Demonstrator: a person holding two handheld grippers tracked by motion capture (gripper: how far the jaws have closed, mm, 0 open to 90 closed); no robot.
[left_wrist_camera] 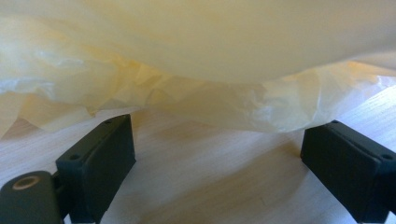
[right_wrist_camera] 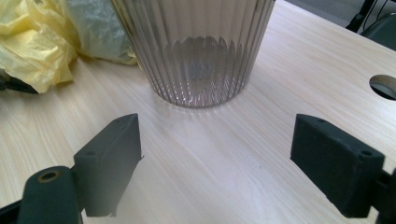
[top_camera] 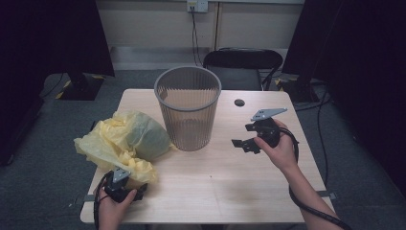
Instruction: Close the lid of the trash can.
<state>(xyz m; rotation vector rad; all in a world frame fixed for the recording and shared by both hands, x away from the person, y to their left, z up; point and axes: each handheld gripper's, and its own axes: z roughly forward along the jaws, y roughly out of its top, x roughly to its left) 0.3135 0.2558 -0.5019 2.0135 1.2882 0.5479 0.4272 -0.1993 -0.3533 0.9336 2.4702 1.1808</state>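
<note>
Left gripper (left_wrist_camera: 217, 154) spread wide just short of crumpled yellow plastic bag (left_wrist_camera: 196, 70); right gripper (right_wrist_camera: 215, 154) spread, facing ribbed grey wastebasket (right_wrist_camera: 196, 46).

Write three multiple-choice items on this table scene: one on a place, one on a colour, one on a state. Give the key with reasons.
1. Where does the bag lie relative to the bin?
A. inside it
B. to its left, on the table
C. behind it

2. What colour is the bag?
A. yellow
B. blue
C. black

3. How do the jaws of the left tool stand?
A. shut on the bag
B. shut on nothing
C. open, at the bag's edge

Key: 1 B, the high view shows it beside the bin; 2 A, yellow in all views; 3 C, bare table shows between the spread jaws.
</note>
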